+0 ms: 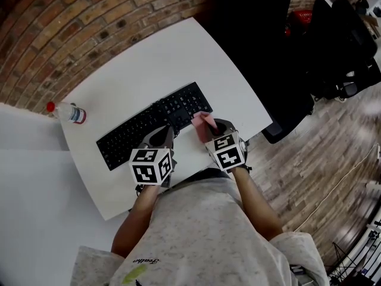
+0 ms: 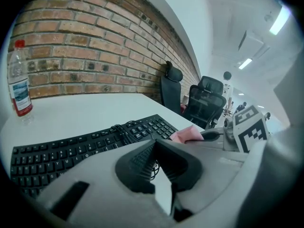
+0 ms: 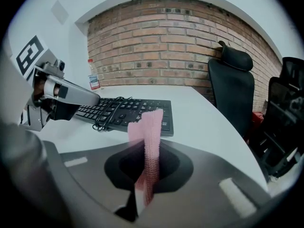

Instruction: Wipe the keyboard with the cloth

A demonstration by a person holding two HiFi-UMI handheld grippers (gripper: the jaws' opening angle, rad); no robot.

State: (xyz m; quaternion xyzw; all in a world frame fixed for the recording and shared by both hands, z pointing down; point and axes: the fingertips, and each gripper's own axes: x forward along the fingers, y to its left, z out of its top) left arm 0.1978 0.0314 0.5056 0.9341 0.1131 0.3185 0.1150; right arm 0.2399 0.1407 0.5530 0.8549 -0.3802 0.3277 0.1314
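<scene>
Gripping pink cloth (image 1: 201,123) in right gripper (image 1: 214,130), centre frame, just at the near right end of black keyboard (image 1: 143,130). Left gripper (image 1: 165,134) jaws closed, empty, over the keyboard front edge.

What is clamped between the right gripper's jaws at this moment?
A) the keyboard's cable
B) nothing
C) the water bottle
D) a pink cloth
D: the right gripper has its jaws shut on the pink cloth, which stands up between them.
</scene>
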